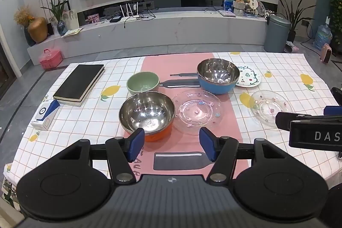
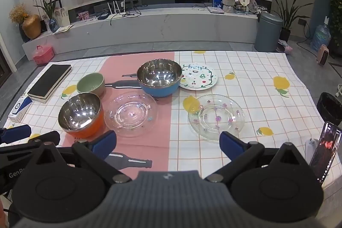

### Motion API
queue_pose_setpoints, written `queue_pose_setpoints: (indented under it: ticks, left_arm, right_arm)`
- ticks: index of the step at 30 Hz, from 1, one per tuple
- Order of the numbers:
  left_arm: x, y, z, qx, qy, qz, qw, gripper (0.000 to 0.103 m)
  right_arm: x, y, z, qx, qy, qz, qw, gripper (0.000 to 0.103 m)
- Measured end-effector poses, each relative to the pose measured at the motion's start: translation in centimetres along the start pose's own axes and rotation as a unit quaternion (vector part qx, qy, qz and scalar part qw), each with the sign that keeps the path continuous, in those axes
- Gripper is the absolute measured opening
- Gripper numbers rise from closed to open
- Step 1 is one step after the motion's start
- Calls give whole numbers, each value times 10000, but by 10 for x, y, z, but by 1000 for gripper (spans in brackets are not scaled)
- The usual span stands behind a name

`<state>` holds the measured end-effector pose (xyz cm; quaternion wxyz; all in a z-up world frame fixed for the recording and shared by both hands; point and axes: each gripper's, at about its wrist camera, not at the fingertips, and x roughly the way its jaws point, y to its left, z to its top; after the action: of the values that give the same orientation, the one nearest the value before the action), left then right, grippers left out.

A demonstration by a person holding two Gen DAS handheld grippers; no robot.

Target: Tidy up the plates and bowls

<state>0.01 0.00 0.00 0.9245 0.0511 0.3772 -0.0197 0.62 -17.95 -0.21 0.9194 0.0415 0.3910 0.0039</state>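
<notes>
While both the left gripper (image 1: pixel 172 143) and right gripper (image 2: pixel 167 145) hover spread and empty, we judge nothing gathered yet; next we reach for the near orange bowl (image 1: pixel 147 115).

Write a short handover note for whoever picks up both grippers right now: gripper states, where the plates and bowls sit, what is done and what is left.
Left gripper: open, empty, over the table's near edge, facing the orange bowl.
Right gripper: open, empty, facing the right clear plate.
Bowls: orange one front left, green bowl behind it, blue bowl further back.
Plates: left clear plate beside the orange bowl, right clear plate apart on the checked cloth, white fruit plate by the blue bowl.
Done: nothing stacked; every piece stands single.
Left: gather bowls together and plates together.
</notes>
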Motion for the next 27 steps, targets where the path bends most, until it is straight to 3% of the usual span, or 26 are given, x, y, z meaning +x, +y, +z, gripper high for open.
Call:
queue_pose_setpoints:
  ticks: [27]
  left_arm:
    - [-5,-1,-1,-139,-150,-167,9997,62]
  right_arm:
    - [-1,-2,-2,-41,51,-15,10000,100]
